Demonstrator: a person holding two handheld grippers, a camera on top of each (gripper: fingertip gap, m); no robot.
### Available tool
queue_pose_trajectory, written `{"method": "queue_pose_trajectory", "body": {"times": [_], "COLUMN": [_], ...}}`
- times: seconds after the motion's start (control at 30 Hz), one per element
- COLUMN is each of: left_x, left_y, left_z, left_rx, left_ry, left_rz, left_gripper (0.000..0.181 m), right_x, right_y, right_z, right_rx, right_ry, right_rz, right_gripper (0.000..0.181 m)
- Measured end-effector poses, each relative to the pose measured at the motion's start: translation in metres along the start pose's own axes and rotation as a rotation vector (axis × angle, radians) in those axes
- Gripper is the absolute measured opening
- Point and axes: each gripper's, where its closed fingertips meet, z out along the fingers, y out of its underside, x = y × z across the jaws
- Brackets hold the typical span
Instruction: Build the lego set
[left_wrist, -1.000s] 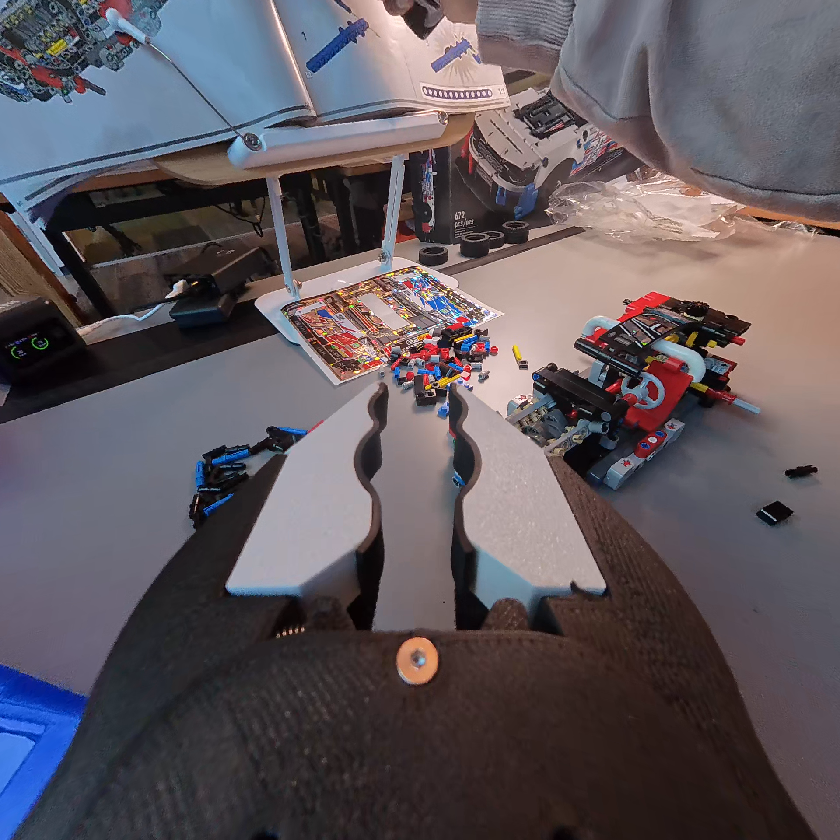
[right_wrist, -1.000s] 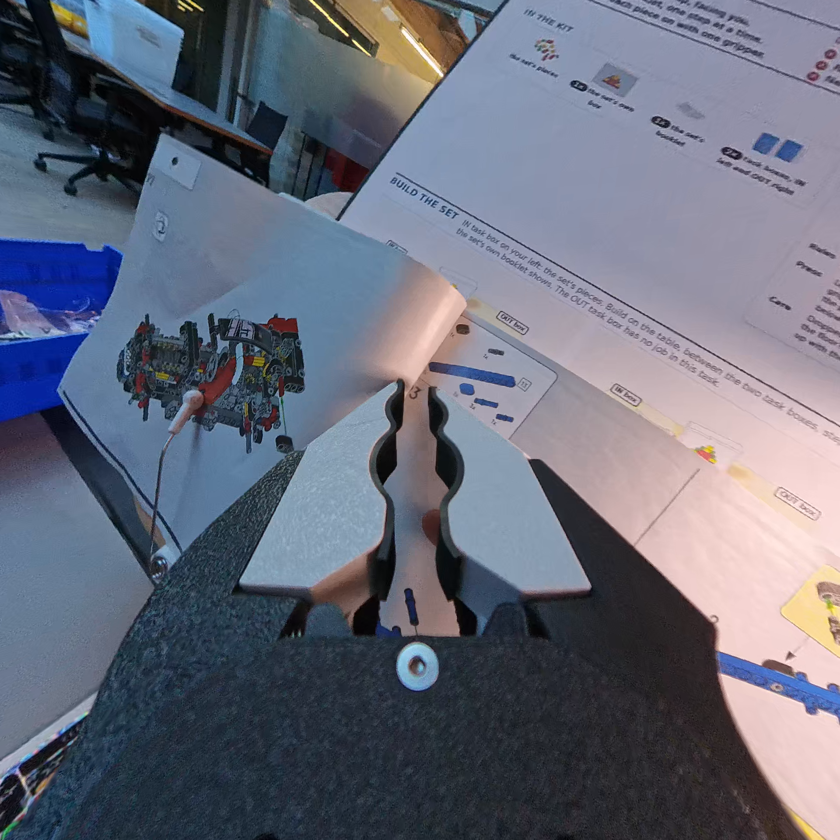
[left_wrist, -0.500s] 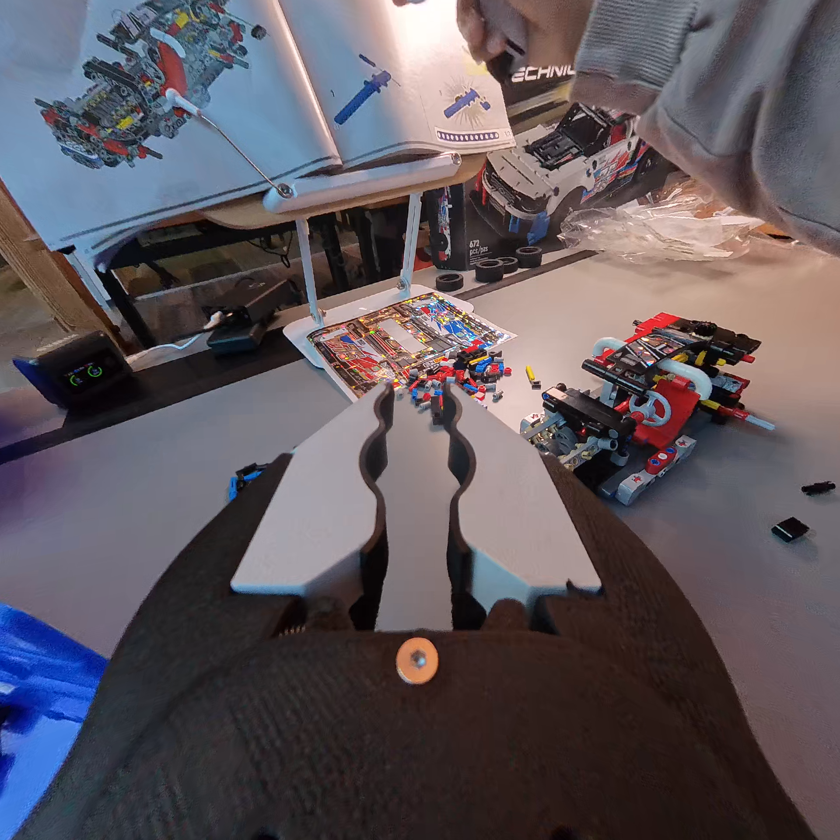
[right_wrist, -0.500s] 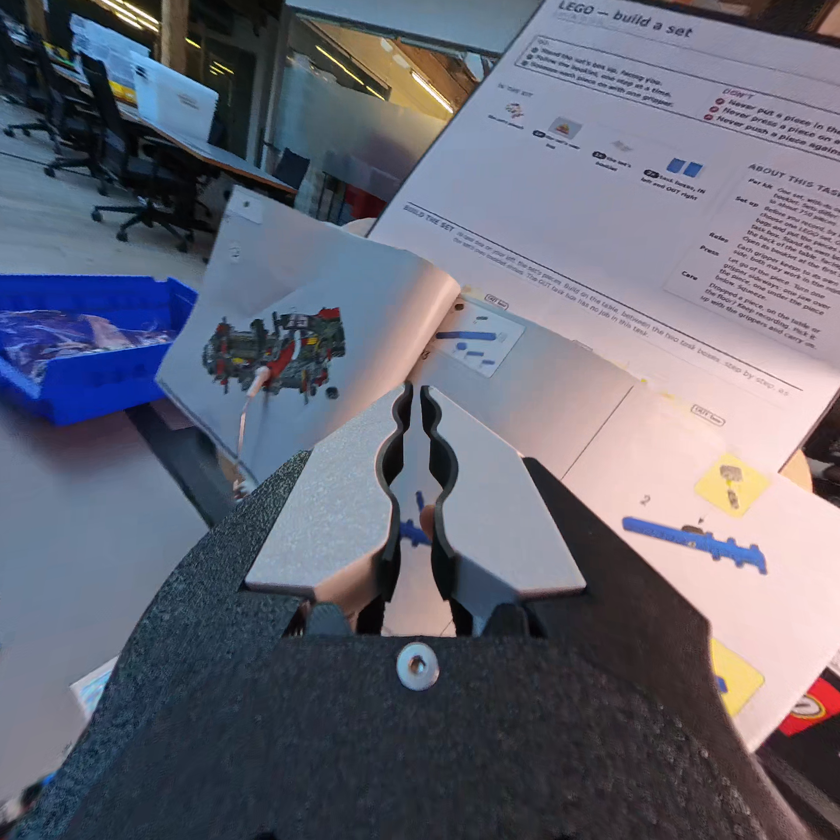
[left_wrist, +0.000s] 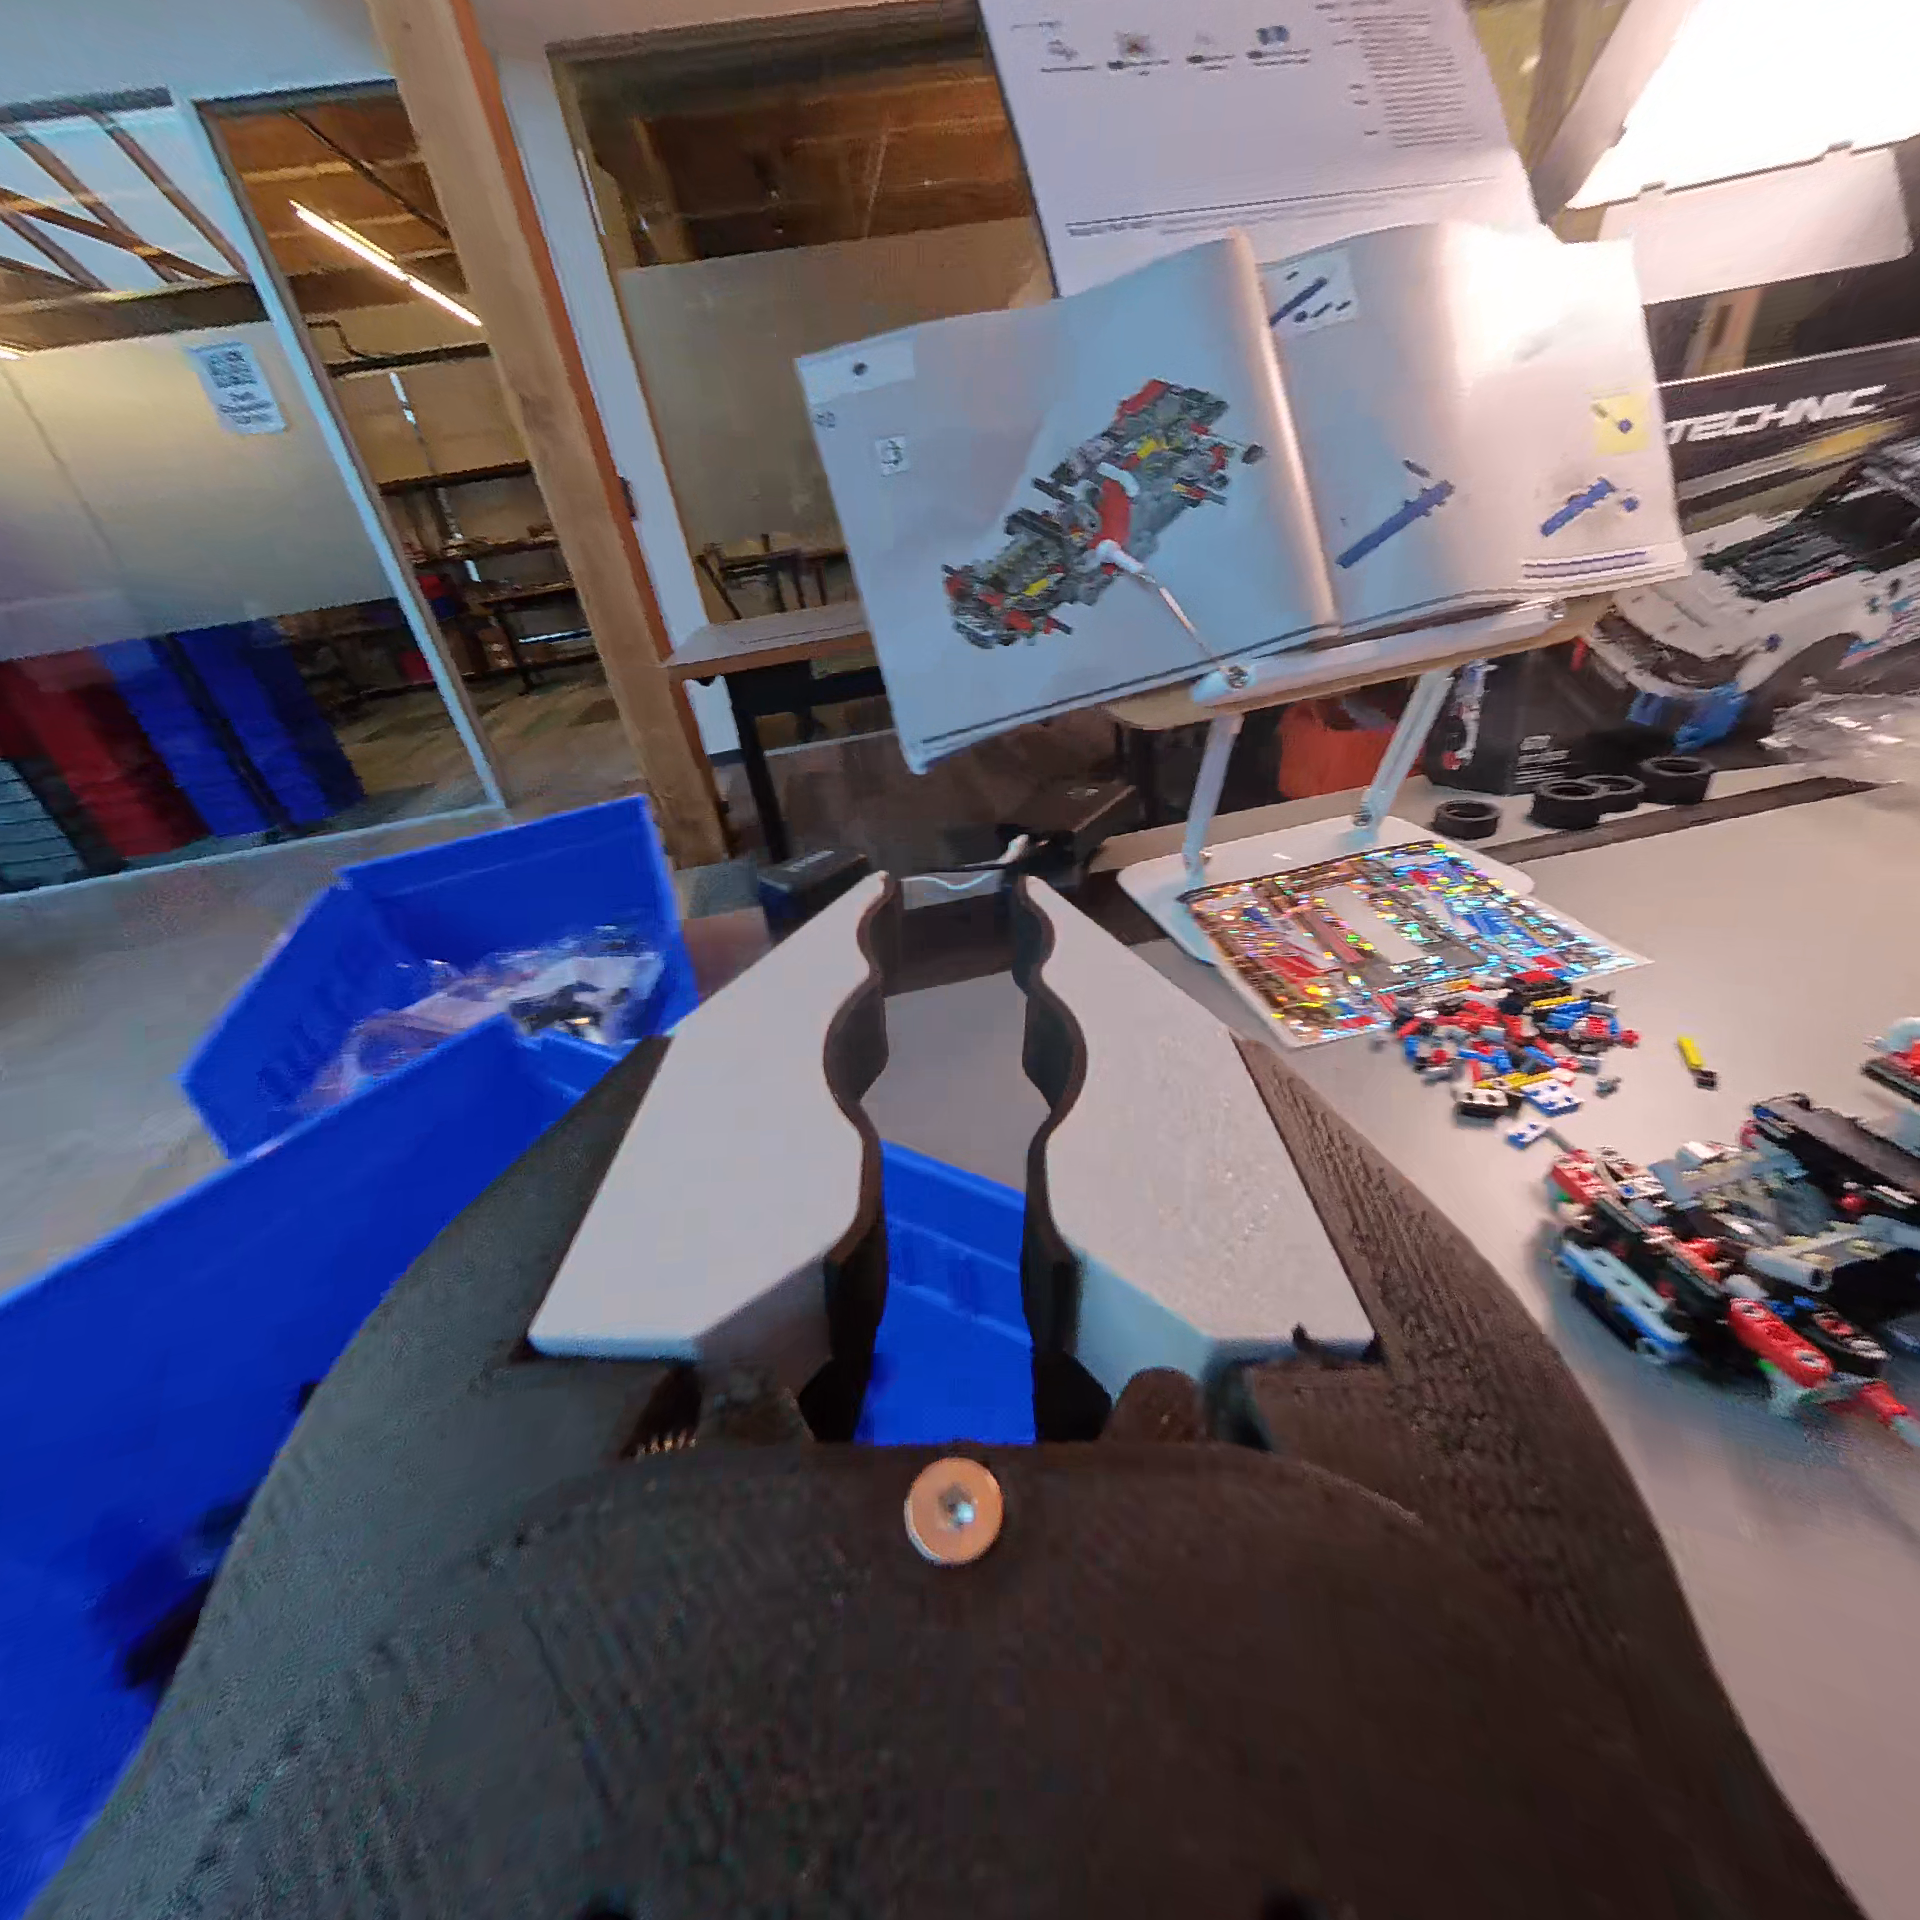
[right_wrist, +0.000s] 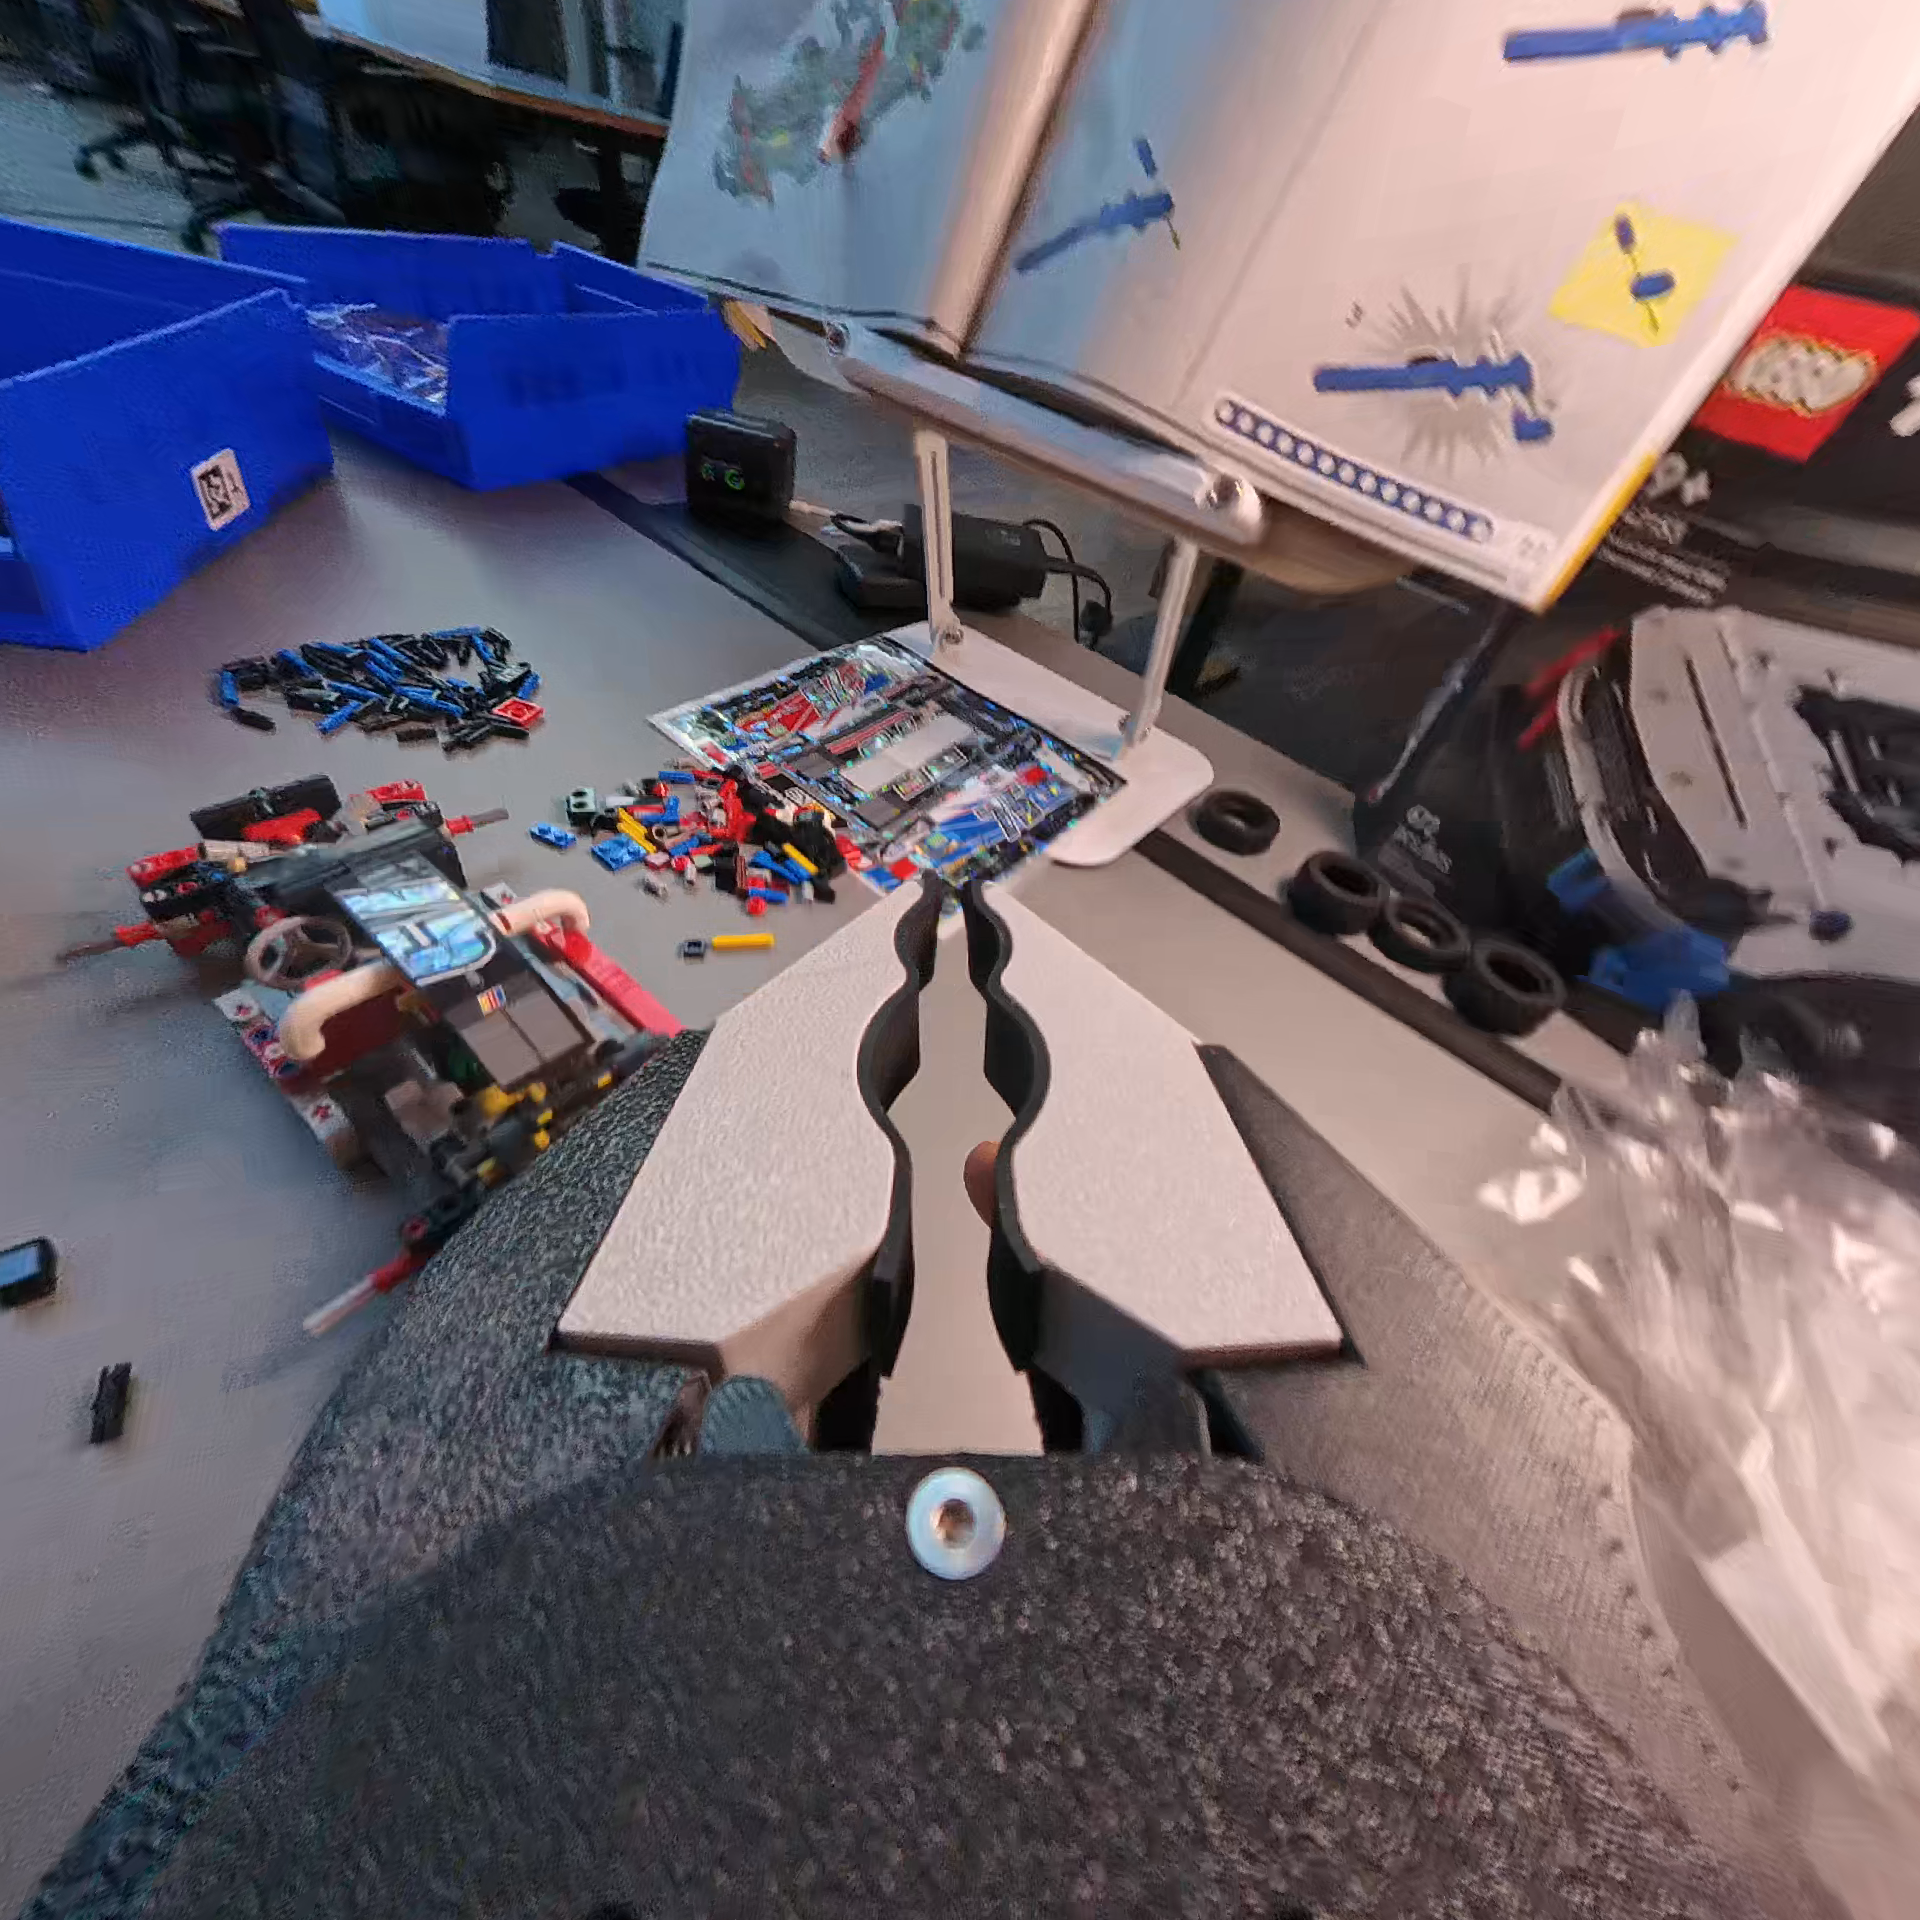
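The partly built red, black and grey lego car (right_wrist: 416, 987) lies on the grey table (right_wrist: 582, 582); it also shows at the right edge of the left wrist view (left_wrist: 1745, 1247). A pile of loose coloured pieces (right_wrist: 717, 831) lies beside a shiny sticker sheet (right_wrist: 894, 769). The open instruction booklet (left_wrist: 1143, 499) rests on a white stand. My left gripper (left_wrist: 951, 894) is open and empty, held over the table's left end above a blue bin (left_wrist: 156, 1351). My right gripper (right_wrist: 948, 899) is nearly shut with nothing between its tips, held above the table right of the car.
A second blue bin (left_wrist: 468, 966) holds plastic bags. A pile of black and blue pins (right_wrist: 384, 675) lies near the bins. Several black tyres (right_wrist: 1423, 935), the set's box (right_wrist: 1766, 727) and crumpled clear plastic (right_wrist: 1714, 1299) are at the right. Small black pieces (right_wrist: 21, 1273) lie at the left. One gripper's finger ends stand about 45 centimeters off the other's.
My left gripper has swung left and tilted up, bringing the blue bins into view. My right gripper has come down from the booklet and now points at the table. The sleeved arm left the left view.
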Motion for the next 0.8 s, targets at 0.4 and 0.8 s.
{"method": "queue_pose_trajectory", "body": {"times": [0.4, 0.8], "left_x": [-0.128, -0.063], "left_y": [0.095, 0.201], "left_z": [0.002, -0.057], "left_rx": [-0.847, -1.454], "left_ry": [0.218, 0.707], "left_rz": [0.067, 0.25], "left_gripper": [0.019, 0.017], "right_x": [0.026, 0.007], "right_y": [0.042, 0.052], "right_z": [-0.037, -0.029], "right_rx": [0.056, -0.035], "right_ry": [0.065, 0.048], "right_rz": [0.274, 0.175], "right_gripper": [0.0, 0.0]}}
